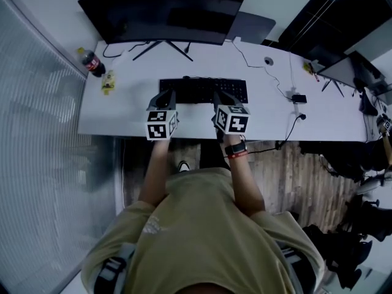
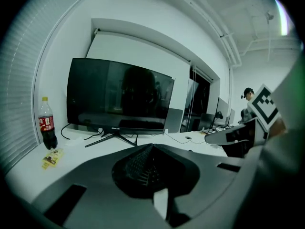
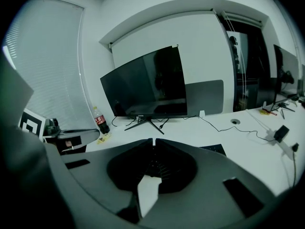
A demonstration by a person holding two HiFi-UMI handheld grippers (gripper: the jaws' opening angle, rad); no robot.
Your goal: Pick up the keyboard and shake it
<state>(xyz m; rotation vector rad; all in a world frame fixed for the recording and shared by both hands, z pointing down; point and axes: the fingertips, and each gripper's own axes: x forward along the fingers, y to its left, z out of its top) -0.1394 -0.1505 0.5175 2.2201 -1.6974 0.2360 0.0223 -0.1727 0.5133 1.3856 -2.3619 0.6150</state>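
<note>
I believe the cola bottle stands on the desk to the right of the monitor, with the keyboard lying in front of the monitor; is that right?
Not quite: the head view shows the cola bottle to the left of the monitor. The keyboard does lie in front of it.

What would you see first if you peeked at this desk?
The big dark monitor at the back of the white desk stands out first. Then the left gripper and right gripper, both shut, at the near edge of the black keyboard. A cola bottle stands at the desk's far left.
</note>
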